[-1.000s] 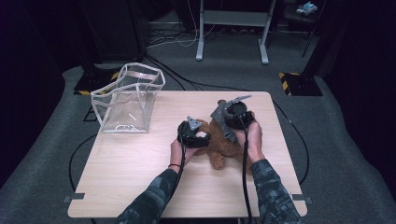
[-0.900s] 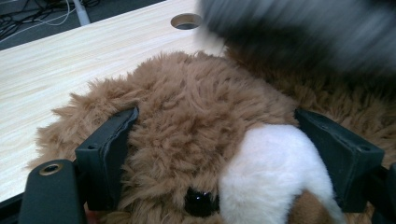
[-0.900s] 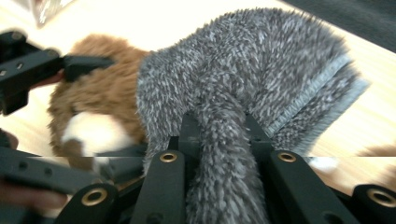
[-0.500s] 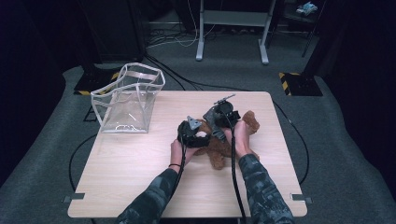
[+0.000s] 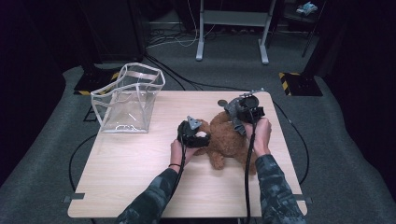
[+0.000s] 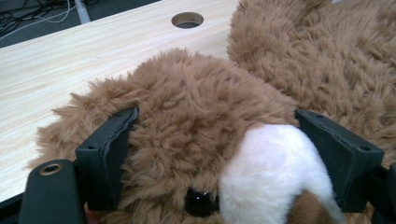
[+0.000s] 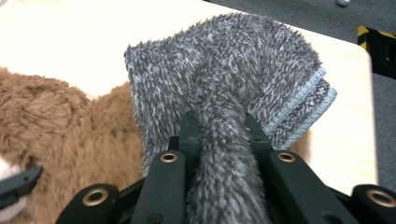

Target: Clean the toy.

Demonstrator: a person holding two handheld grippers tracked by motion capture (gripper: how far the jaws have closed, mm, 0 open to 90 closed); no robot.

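Note:
A brown teddy bear (image 5: 227, 140) lies on the wooden table (image 5: 140, 177), right of centre. My left gripper (image 5: 192, 132) is shut on the bear's head (image 6: 187, 102), one jaw pressed into the fur on each side, just above the white muzzle (image 6: 275, 168). My right gripper (image 5: 243, 109) is at the bear's far right side. It is shut on a grey fuzzy cloth (image 7: 224, 70), which bunches up between the jaws and fans out above them. In the right gripper view the bear's fur (image 7: 60, 126) lies to the left of the cloth.
A clear plastic bag (image 5: 128, 97) with white trim stands open at the table's far left corner. A round hole (image 5: 222, 102) in the tabletop lies just beyond the bear. Cables trail from both grippers toward the near edge. Dark floor and a metal stand surround the table.
The right gripper, with the grey cloth in it, swung left over the bear and has come back to the right. The left gripper has stayed on the bear's head.

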